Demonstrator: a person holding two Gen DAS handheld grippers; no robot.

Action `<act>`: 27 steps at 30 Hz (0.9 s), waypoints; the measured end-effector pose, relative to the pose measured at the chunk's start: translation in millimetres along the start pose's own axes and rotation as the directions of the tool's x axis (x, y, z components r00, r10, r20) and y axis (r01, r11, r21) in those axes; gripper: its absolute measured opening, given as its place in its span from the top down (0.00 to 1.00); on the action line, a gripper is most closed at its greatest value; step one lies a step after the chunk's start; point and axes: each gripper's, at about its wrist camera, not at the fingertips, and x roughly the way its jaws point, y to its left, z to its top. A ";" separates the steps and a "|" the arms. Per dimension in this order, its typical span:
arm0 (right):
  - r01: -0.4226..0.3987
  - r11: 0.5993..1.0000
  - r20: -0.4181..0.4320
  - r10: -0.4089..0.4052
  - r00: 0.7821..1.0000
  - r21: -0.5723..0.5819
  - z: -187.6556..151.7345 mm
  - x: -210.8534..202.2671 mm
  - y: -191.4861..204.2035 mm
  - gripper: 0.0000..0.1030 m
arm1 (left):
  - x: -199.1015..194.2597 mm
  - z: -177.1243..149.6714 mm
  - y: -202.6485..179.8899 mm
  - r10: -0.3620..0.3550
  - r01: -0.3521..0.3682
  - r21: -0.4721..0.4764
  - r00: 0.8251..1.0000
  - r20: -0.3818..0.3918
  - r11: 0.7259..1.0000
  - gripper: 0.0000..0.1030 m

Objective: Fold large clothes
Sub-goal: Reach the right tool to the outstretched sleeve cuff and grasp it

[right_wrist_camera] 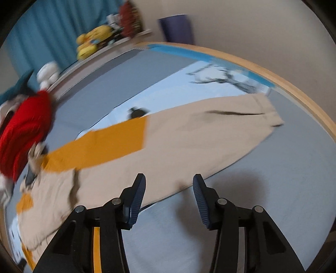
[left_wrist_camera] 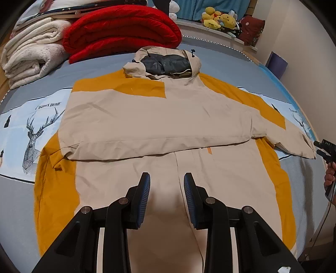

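A beige and mustard hooded jacket (left_wrist_camera: 159, 117) lies flat on the bed, hood at the far end. Its left sleeve is folded across the chest; its right sleeve (left_wrist_camera: 289, 134) stretches out to the right. My left gripper (left_wrist_camera: 167, 178) is open and empty, just above the jacket's lower front. My right gripper (right_wrist_camera: 169, 180) is open and empty, above the near edge of the outstretched sleeve (right_wrist_camera: 189, 142); it also shows at the right edge of the left wrist view (left_wrist_camera: 323, 149), beside the sleeve's cuff. The right wrist view is blurred.
A folded red quilt (left_wrist_camera: 121, 29) and cream blankets (left_wrist_camera: 31, 52) are stacked at the bed's far left. Yellow plush toys (left_wrist_camera: 218, 19) sit on the headboard ledge. The grey deer-print sheet (left_wrist_camera: 31, 126) covers the bed. The wooden bed edge (right_wrist_camera: 304, 94) runs along the right.
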 end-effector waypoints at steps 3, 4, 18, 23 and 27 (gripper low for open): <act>0.043 0.999 0.028 -0.044 0.999 0.013 7.9 10.7 -22.9 0.54 | 3.9 2.0 -0.6 -0.001 0.001 -0.004 1.000 -0.004 1.000 0.71; 0.048 0.999 0.031 -0.049 0.998 0.014 10.3 15.5 -29.1 0.54 | 5.5 2.8 -0.7 -0.002 0.002 -0.006 1.000 -0.006 1.000 0.71; 0.016 0.984 -0.081 -0.001 0.997 0.179 9.8 85.1 -90.8 0.73 | 18.1 8.1 2.7 -0.005 0.004 -0.019 1.000 -0.024 1.000 0.71; -0.026 0.953 -0.086 0.054 0.995 0.301 9.5 98.5 -111.8 0.72 | 21.0 10.5 5.5 -0.011 0.010 -0.028 1.000 -0.027 1.000 0.71; -0.046 0.934 -0.056 0.070 0.996 0.355 13.9 103.2 -119.4 0.72 | 23.5 11.2 7.3 -0.020 0.019 -0.040 0.999 -0.034 0.999 0.71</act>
